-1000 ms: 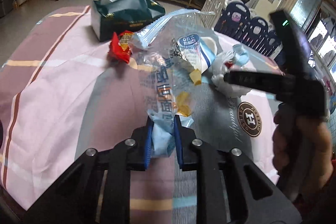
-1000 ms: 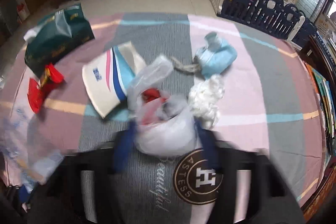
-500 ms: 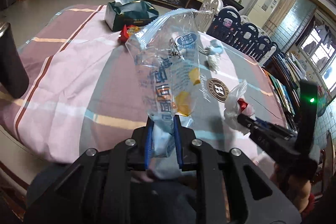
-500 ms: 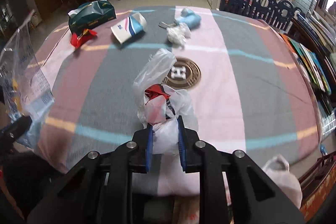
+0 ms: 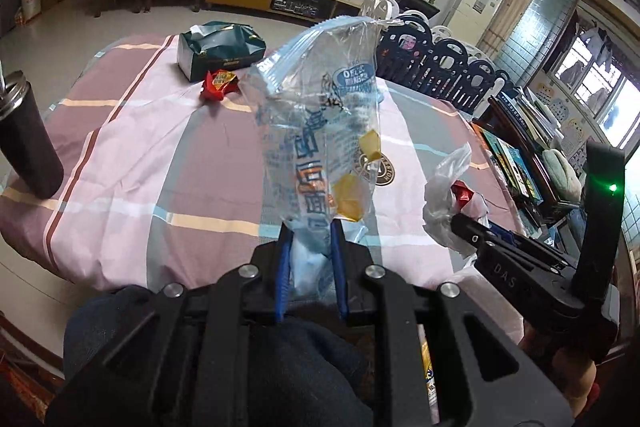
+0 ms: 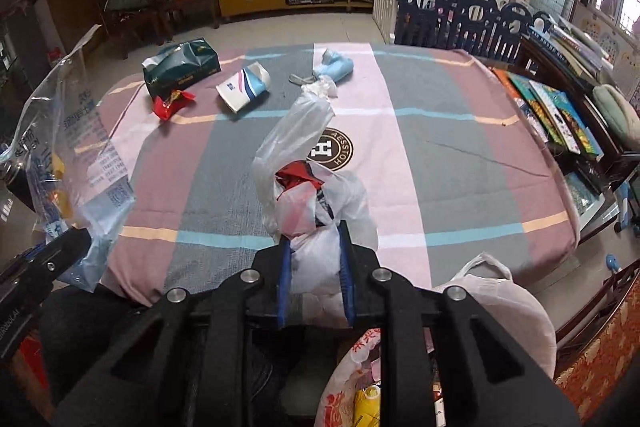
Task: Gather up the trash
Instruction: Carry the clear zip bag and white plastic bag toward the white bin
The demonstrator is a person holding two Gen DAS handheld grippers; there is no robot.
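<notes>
My left gripper [image 5: 310, 231] is shut on a clear printed zip bag [image 5: 320, 119] with yellow scraps in it, held upright before the table's near edge. My right gripper [image 6: 314, 227] is shut on a knotted white plastic bag [image 6: 316, 195] with red wrapping inside, also held off the table. The zip bag shows at the left of the right wrist view [image 6: 68, 163]. On the striped tablecloth [image 6: 440, 155] lie a red snack wrapper [image 6: 172, 103], a paper cup [image 6: 244, 91], a blue cloth bundle [image 6: 334, 67] and a white tissue wad [image 6: 322, 87].
A green tissue pack [image 6: 182, 69] sits at the table's far left. A dark tumbler [image 5: 26, 139] stands at the left edge. An open white trash bag [image 6: 460, 339] sits below the near edge on the right. Books [image 6: 556, 111] lie beside the table on the right.
Both grippers have pulled back from the table and lifted, each keeping its bag. The right gripper picked the white bag off the cloth a second ago.
</notes>
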